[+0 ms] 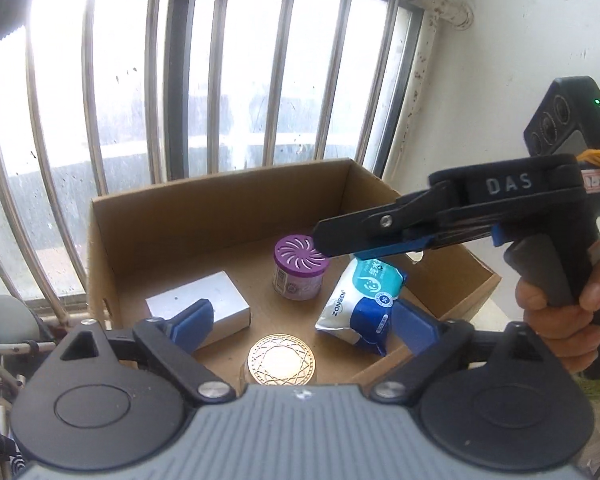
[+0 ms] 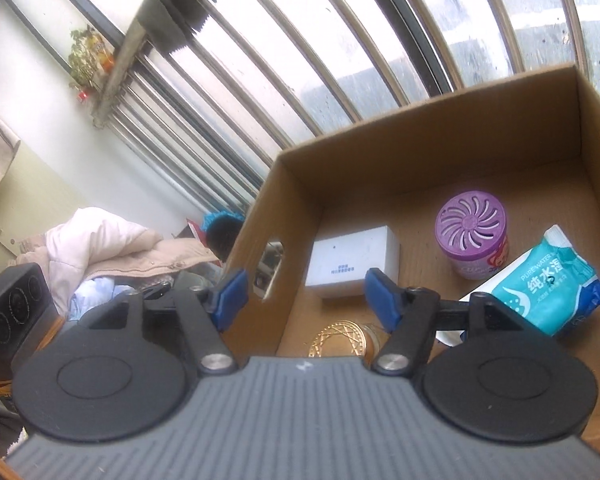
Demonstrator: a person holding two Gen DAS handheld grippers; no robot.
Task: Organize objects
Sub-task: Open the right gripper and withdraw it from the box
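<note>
The left gripper (image 1: 302, 322) gapes empty above the gold-lidded glass jar (image 1: 282, 362) at six o'clock in the brown cardboard box (image 1: 220, 196); the right gripper (image 2: 306, 300) stands partly open, holding nothing. Lift both straight up, clear of the purple-lidded air-freshener tub (image 1: 299, 268) at twelve.

In the cardboard box (image 1: 204, 208), ahead of the left gripper (image 1: 300, 324): carton (image 1: 198, 306) left, wipes pack (image 1: 360, 304) right, vented jar (image 1: 300, 268) behind, patterned-lid jar (image 1: 281, 360) nearest.
</note>
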